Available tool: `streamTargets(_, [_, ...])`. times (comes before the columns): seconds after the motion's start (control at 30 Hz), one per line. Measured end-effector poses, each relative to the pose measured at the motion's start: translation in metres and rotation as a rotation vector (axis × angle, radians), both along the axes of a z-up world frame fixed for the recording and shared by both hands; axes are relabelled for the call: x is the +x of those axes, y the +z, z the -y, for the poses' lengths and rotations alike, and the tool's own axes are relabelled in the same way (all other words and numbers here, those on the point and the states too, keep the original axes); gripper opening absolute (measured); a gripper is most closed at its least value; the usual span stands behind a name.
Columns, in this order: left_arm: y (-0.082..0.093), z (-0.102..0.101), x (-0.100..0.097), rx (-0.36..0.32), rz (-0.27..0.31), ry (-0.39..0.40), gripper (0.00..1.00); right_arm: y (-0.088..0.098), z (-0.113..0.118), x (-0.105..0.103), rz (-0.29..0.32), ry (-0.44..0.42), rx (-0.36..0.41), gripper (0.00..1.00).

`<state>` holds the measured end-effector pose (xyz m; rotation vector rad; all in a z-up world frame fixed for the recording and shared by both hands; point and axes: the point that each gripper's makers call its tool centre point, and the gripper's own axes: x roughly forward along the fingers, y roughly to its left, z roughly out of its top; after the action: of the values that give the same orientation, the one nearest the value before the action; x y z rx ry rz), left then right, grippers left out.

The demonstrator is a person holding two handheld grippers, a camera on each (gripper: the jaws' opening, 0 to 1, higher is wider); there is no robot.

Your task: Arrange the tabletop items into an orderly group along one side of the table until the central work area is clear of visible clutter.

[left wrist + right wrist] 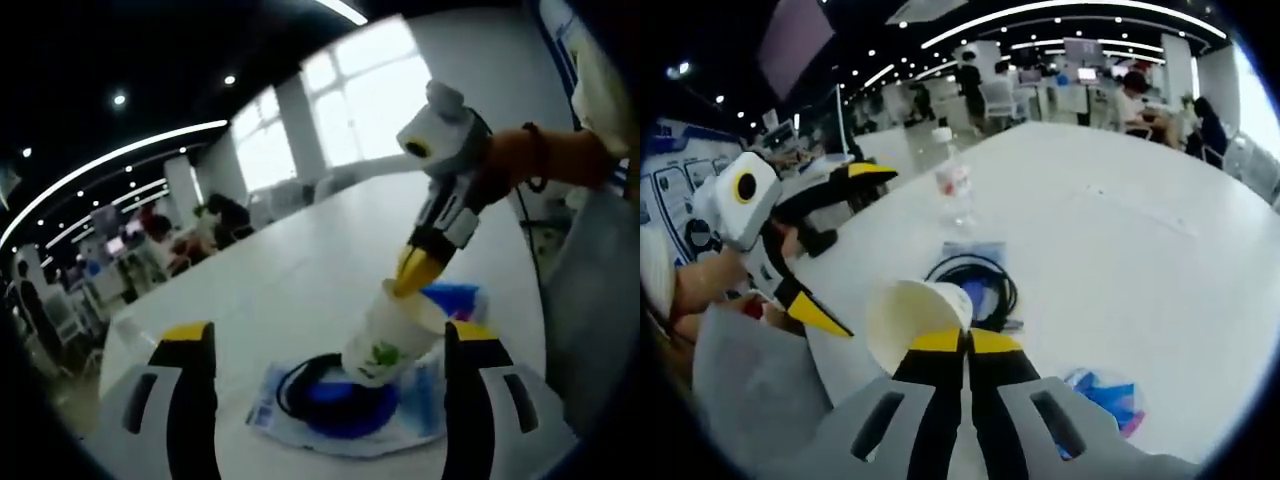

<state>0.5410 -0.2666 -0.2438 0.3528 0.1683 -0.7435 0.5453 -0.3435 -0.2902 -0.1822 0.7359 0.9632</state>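
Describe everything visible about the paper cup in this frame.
The paper cup is white with a green print on its side and looks like thin paper. It is tilted, open mouth up, with the right tongs shut on its rim. Its base hangs just above, perhaps touching, a coiled black cable on a blue-printed plastic bag. The right gripper view shows its hollow inside.

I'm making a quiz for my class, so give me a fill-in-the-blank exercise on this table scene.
1. The right gripper pinches the rim of a white paper ____.
2. The black cable lies coiled on a ____ packet.
3. The clear plastic bottle stands ____ on the white table.
4. The left gripper has its fingers ____.

Missing words: cup; blue; upright; open
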Motion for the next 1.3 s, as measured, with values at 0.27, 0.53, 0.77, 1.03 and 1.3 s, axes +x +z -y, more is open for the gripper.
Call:
streamTargets(0.27, [-0.005,0.024,-0.018,-0.001,-0.034,-0.113,0.9,0.003,0.01,-0.016,-0.063,-0.004,0.008,0.01])
streamTargets(0.53, [-0.014,0.045,-0.035,0.065,-0.038,-0.213,0.9,0.005,0.014,-0.032,-0.12,0.021,0.009,0.01])
streamTargets(0.77, [-0.016,0.058,-0.047,0.061,-0.055,-0.287,0.84,0.003,0.018,-0.045,-0.144,0.054,-0.013,0.01])
streamTargets(1.03, [-0.026,0.07,-0.065,0.095,-0.09,-0.374,0.68,0.009,0.014,-0.059,-0.204,0.081,0.035,0.01])
streamTargets(1.3, [-0.031,0.072,-0.071,0.153,-0.071,-0.398,0.54,0.01,0.015,-0.06,-0.215,0.07,0.038,0.01])
